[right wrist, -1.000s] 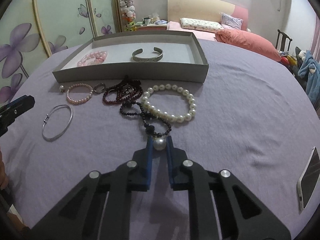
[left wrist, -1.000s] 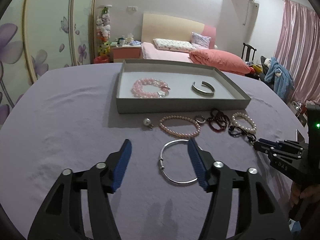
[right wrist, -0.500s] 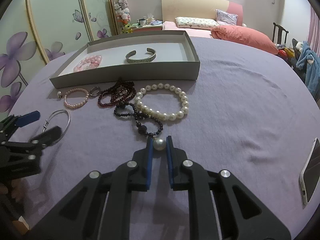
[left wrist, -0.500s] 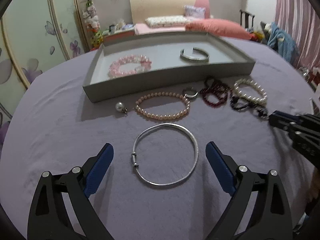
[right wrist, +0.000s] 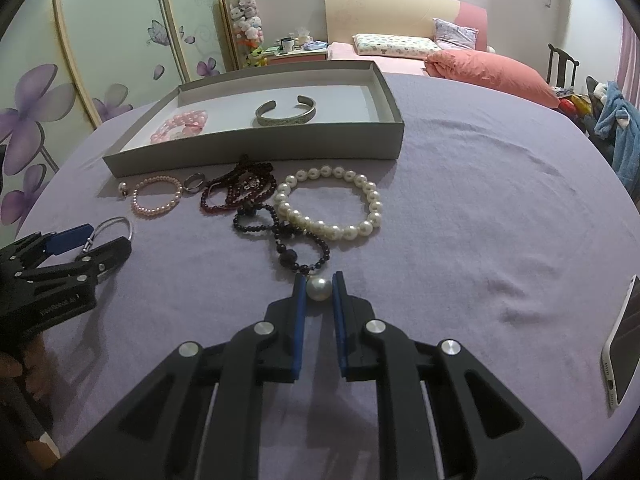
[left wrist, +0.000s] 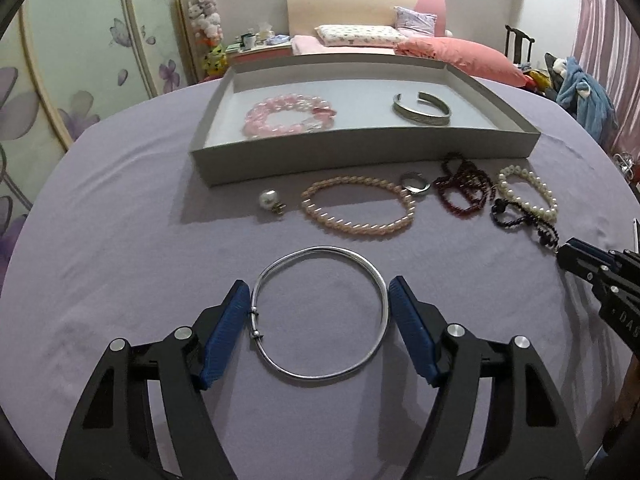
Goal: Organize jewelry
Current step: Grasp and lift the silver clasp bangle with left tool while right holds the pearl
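Left tool [left wrist: 318,300] jaws, just been closing, straddle the silver bangle [left wrist: 320,312] lying flat, not yet clamped; tray [left wrist: 360,152] beyond. Right tool [right wrist: 319,284] grips pearl [right wrist: 319,289].

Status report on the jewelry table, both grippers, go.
Left gripper closing around silver bangle, pads at its rim. Right gripper shut on single pearl. Tray ahead, path clear.
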The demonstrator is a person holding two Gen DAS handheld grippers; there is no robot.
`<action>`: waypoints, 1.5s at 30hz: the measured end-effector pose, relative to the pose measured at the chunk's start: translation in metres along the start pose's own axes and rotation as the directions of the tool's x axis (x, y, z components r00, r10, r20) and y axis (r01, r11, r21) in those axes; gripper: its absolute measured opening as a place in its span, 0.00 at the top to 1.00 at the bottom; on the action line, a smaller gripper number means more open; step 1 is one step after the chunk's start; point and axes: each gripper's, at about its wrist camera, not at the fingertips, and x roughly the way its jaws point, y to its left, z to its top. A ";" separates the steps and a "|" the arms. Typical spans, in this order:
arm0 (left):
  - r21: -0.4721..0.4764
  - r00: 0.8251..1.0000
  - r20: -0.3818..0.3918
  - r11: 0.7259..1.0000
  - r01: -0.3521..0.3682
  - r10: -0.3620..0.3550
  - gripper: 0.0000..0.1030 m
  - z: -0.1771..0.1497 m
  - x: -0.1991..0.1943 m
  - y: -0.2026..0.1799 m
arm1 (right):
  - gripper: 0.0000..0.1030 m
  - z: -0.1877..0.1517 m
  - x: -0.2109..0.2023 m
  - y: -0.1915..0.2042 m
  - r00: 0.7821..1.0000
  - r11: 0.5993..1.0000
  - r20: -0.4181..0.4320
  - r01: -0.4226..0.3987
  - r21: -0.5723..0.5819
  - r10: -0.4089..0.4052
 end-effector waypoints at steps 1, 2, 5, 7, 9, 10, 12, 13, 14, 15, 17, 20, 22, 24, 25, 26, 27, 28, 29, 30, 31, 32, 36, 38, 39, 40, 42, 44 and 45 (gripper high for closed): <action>-0.003 1.000 0.000 1.000 -0.003 0.003 0.30 0.000 0.000 0.002 | 0.86 0.000 0.000 0.000 1.000 1.000 0.000 0.000 -0.002 0.000; -0.005 1.000 0.000 1.000 -0.004 0.004 0.30 -0.001 -0.001 0.004 | 0.86 0.000 0.000 0.001 1.000 1.000 -0.001 -0.001 -0.003 0.001; -0.014 1.000 0.002 1.000 -0.009 0.009 0.28 0.000 0.000 0.008 | 0.86 -0.001 0.000 0.000 1.000 1.000 -0.001 -0.001 -0.004 0.001; -0.020 1.000 0.000 1.000 -0.013 0.013 0.26 0.000 0.000 0.009 | 0.86 0.000 0.000 0.000 1.000 1.000 -0.001 -0.002 -0.003 0.002; -0.023 1.000 0.000 1.000 -0.014 0.014 0.26 0.000 0.000 0.009 | 0.86 0.000 0.000 0.001 1.000 1.000 -0.001 -0.003 -0.001 0.003; -0.023 1.000 0.000 1.000 -0.015 0.015 0.26 0.001 0.001 0.009 | 0.86 0.000 0.001 0.000 1.000 1.000 -0.001 -0.004 -0.001 0.004; -0.023 1.000 0.000 1.000 -0.014 0.014 0.26 0.001 0.000 0.009 | 0.86 0.000 0.001 0.000 1.000 1.000 -0.001 -0.004 -0.001 0.004; -0.023 1.000 0.000 1.000 -0.014 0.014 0.26 0.001 0.000 0.009 | 0.86 0.000 0.001 0.000 1.000 1.000 -0.001 -0.004 -0.001 0.004; -0.023 1.000 0.001 1.000 -0.012 0.012 0.27 0.001 0.000 0.009 | 0.86 0.000 0.001 0.000 1.000 1.000 -0.001 -0.004 -0.001 0.004; -0.020 1.000 0.004 1.000 -0.006 0.006 0.31 0.001 0.000 0.009 | 0.86 0.000 0.001 0.000 1.000 1.000 -0.001 -0.004 0.000 0.004; -0.019 1.000 0.005 1.000 -0.006 0.006 0.31 0.001 -0.001 0.009 | 0.86 0.000 0.000 0.000 1.000 1.000 0.001 -0.006 0.004 0.006; -0.021 1.000 0.007 1.000 -0.002 0.002 0.31 0.001 -0.002 0.010 | 0.87 -0.001 0.000 -0.001 1.000 1.000 0.007 -0.007 0.023 0.007; -0.026 1.000 0.010 1.000 0.003 -0.003 0.31 -0.001 -0.004 0.012 | 0.87 -0.002 -0.002 -0.004 1.000 0.999 0.013 -0.007 0.031 0.007; -0.036 1.000 0.017 0.999 0.011 -0.010 0.31 -0.001 -0.005 0.014 | 0.87 -0.002 -0.005 -0.005 1.000 0.999 0.024 -0.010 0.039 0.009; -0.042 1.000 0.026 0.999 0.012 -0.011 0.31 -0.002 -0.007 0.016 | 0.87 -0.001 -0.006 -0.005 0.999 0.999 0.030 -0.011 0.041 0.010; -0.046 0.999 0.036 0.999 0.013 -0.011 0.31 -0.002 -0.009 0.017 | 0.87 0.000 -0.009 -0.005 0.999 0.999 0.041 -0.014 0.043 0.012; -0.049 0.999 0.047 0.999 0.016 -0.013 0.31 -0.002 -0.012 0.017 | 0.87 0.001 -0.011 -0.003 0.999 0.999 0.051 -0.017 0.042 0.015; -0.053 0.998 0.063 0.998 0.018 -0.015 0.31 -0.002 -0.015 0.018 | 0.87 0.002 -0.013 -0.002 0.998 0.999 0.060 -0.021 0.040 0.019; -0.056 0.997 0.079 0.998 0.020 -0.015 0.31 -0.002 -0.018 0.019 | 0.87 0.003 -0.016 -0.001 0.997 0.999 0.072 -0.027 0.037 0.024; -0.058 0.996 0.091 0.998 0.021 -0.016 0.31 -0.002 -0.021 0.019 | 0.87 0.005 -0.019 -0.001 0.996 0.999 0.082 -0.032 0.034 0.029; -0.061 0.994 0.112 0.998 0.022 -0.015 0.31 -0.001 -0.025 0.019 | 0.87 0.007 -0.022 0.002 0.995 0.999 0.096 -0.037 0.028 0.034; -0.065 0.991 0.131 0.998 0.022 -0.013 0.31 0.000 -0.028 0.019 | 0.87 0.009 -0.025 0.005 0.993 0.999 0.114 -0.041 0.021 0.039; -0.081 0.978 0.210 0.997 0.019 -0.002 0.31 0.005 -0.043 0.021 | 0.87 0.016 -0.039 0.019 0.980 0.999 0.192 -0.047 -0.015 0.049; -0.088 0.967 0.256 0.996 0.013 0.010 0.31 0.008 -0.051 0.020 | 0.87 0.020 -0.047 0.026 0.970 0.998 0.237 -0.048 -0.033 0.054; -0.090 0.961 0.278 0.996 0.008 0.017 0.31 0.009 -0.055 0.019 | 0.87 0.022 -0.050 0.029 0.964 0.998 0.262 -0.046 -0.041 0.055; -0.091 0.951 0.308 0.996 -0.001 0.029 0.31 0.012 -0.060 0.019 | 0.87 0.024 -0.054 0.033 0.957 0.998 0.285 -0.043 -0.048 0.055; -0.089 0.931 0.361 0.996 -0.024 0.055 0.31 0.014 -0.069 0.016 | 0.87 0.029 -0.060 0.039 0.942 0.998 0.332 -0.032 -0.062 0.051; -0.087 0.913 0.401 0.995 -0.044 0.075 0.31 0.017 -0.075 0.013 | 0.87 0.032 -0.067 0.045 0.925 0.997 0.377 -0.019 -0.073 0.045; -0.086 0.904 0.419 0.995 -0.054 0.085 0.31 0.019 -0.077 0.011 | 0.87 0.033 -0.070 0.048 0.916 0.997 0.398 -0.013 -0.078 0.043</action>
